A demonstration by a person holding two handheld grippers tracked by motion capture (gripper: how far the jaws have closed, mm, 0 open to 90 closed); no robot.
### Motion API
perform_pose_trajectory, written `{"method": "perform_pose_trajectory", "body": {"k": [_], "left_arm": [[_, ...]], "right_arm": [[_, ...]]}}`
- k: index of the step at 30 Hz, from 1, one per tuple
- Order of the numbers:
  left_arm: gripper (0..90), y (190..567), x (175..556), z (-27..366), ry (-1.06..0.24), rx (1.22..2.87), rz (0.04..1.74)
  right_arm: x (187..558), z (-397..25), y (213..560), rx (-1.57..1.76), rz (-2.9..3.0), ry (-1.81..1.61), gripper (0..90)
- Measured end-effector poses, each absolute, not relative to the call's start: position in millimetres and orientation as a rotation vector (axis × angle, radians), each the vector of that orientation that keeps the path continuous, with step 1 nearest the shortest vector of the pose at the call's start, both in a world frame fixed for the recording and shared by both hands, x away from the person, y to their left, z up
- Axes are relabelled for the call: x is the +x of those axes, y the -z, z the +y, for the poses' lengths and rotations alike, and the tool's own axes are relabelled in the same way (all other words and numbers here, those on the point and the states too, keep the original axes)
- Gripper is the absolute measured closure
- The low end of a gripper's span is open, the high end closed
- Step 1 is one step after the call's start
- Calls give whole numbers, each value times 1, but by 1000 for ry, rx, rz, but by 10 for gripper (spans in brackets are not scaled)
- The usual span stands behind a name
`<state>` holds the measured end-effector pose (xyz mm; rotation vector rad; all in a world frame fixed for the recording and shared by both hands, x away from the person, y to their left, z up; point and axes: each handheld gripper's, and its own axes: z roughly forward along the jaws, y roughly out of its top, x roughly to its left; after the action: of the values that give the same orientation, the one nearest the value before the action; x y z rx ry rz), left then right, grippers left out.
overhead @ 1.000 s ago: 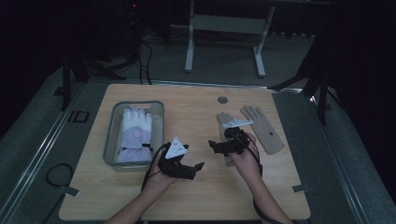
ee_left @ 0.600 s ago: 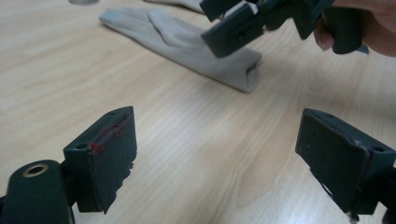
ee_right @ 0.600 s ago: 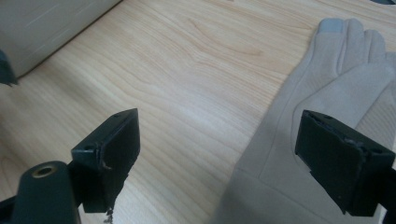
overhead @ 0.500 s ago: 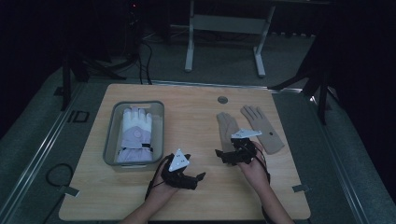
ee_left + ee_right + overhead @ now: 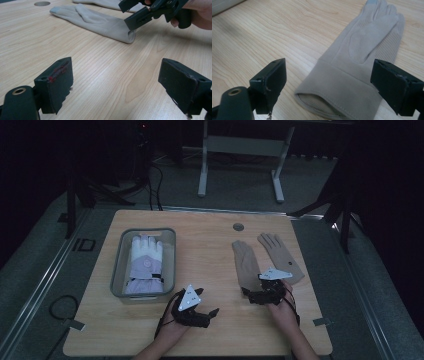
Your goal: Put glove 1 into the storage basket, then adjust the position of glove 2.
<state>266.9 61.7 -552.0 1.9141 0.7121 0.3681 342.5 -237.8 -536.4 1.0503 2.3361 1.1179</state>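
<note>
while right tongs (image 5: 329, 87) gape, beige glove (image 5: 362, 62) cuff lies between jaws.

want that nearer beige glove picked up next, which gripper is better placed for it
Right, probably. The right gripper is open at the cuff of the nearer beige glove, which lies between its fingers. The left gripper is open too, but over bare table, apart from that glove.

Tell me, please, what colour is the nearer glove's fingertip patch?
Grey-blue on the beige glove, clearest in the right gripper view.
</note>
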Motion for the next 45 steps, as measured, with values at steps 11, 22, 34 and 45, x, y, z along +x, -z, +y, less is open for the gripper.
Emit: {"method": "perform_pose_trajectory", "body": {"k": [11, 22, 34, 45], "left_arm": [[125, 555, 267, 64, -346, 1904, 734], [125, 554, 264, 68, -344, 1885, 708], [125, 555, 263, 69, -356, 1887, 697], [125, 555, 263, 70, -362, 1890, 714]], "right_arm": [[347, -239, 523, 1112, 2334, -1229, 99], [383, -235, 502, 1065, 2296, -1159, 325], [430, -228, 529, 1198, 2216, -1082, 436], [434, -222, 559, 1198, 2232, -990, 653]]}}
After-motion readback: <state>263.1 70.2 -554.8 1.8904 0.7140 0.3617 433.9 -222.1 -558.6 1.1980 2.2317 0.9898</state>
